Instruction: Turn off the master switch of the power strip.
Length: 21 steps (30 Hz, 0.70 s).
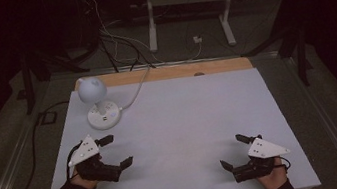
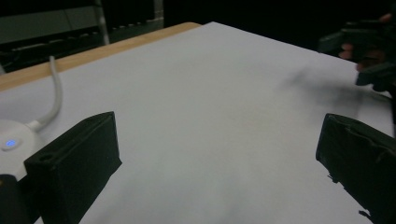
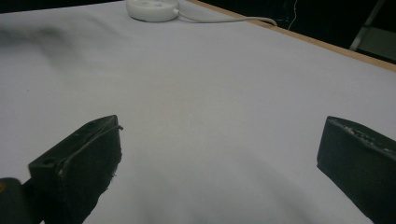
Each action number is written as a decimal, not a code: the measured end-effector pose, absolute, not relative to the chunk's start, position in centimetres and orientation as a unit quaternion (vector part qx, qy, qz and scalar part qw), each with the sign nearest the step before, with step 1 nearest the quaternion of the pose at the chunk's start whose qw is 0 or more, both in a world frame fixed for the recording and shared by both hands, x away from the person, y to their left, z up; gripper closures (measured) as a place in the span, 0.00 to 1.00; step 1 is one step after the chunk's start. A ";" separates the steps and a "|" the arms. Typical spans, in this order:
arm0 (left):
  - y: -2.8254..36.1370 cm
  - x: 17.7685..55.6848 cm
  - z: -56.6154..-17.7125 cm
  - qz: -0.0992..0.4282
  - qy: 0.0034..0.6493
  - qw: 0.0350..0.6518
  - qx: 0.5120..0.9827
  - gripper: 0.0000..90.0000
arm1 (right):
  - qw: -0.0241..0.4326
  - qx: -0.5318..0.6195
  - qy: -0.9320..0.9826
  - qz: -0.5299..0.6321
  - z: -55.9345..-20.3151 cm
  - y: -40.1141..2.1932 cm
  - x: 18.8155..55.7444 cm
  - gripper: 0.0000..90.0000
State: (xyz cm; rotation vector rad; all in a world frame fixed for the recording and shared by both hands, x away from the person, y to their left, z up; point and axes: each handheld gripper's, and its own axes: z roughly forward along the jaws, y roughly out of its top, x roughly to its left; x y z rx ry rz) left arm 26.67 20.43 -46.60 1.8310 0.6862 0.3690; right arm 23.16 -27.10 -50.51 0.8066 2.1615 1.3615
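Both grippers are hovering over the tabletop (image 1: 176, 123).
Left gripper (image 1: 115, 152) near the lamp (image 1: 98, 104), right gripper (image 1: 234, 152) well apart; fingers spreading wide, holding nothing.

No words, brand names, labels or numbers can be read anywhere. The one sign is a small blue light glowing on the round white plastic lamp base (image 2: 11, 144); faint marks on the same base seen from above are too small to read.
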 end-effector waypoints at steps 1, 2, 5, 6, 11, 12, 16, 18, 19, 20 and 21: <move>20.4 26.9 -46.5 0.157 0.292 0.545 0.770 0.00 | 0.228 0.294 0.786 0.494 -50.5 -27.1 23.1 0.00; 20.3 27.0 -46.5 0.160 0.295 0.545 0.769 0.00 | 0.229 0.293 0.786 0.493 -50.5 -27.1 23.1 0.00; 20.2 27.5 -46.4 0.169 0.304 0.537 0.768 0.00 | 0.229 0.293 0.786 0.495 -50.5 -27.1 23.1 0.00; 20.2 27.5 -46.4 0.169 0.304 0.537 0.768 0.00 | 0.228 0.294 0.785 0.495 -50.5 -27.1 23.1 0.00; 20.1 28.5 -46.2 0.184 0.320 0.532 0.762 0.00 | 0.228 0.294 0.785 0.496 -50.5 -27.2 23.2 0.00; 20.0 28.6 -46.1 0.186 0.323 0.530 0.762 0.00 | 0.227 0.294 0.785 0.496 -50.5 -27.2 23.2 0.00; 19.8 29.3 -46.0 0.193 0.329 0.526 0.760 0.00 | 0.227 0.293 0.785 0.496 -50.5 -27.1 23.1 0.00; 19.7 29.6 -46.0 0.196 0.335 0.522 0.759 0.00 | 0.226 0.294 0.785 0.497 -50.5 -27.2 23.1 0.00; 19.7 29.8 -46.0 0.197 0.337 0.523 0.758 0.00 | 0.226 0.294 0.785 0.497 -50.5 -27.2 23.1 0.00; 19.7 29.9 -45.9 0.200 0.339 0.522 0.757 0.00 | 0.226 0.295 0.785 0.495 -50.5 -27.2 23.1 0.00; 19.7 30.0 -45.9 0.203 0.343 0.521 0.755 0.00 | 0.226 0.295 0.785 0.496 -50.5 -27.2 23.1 0.00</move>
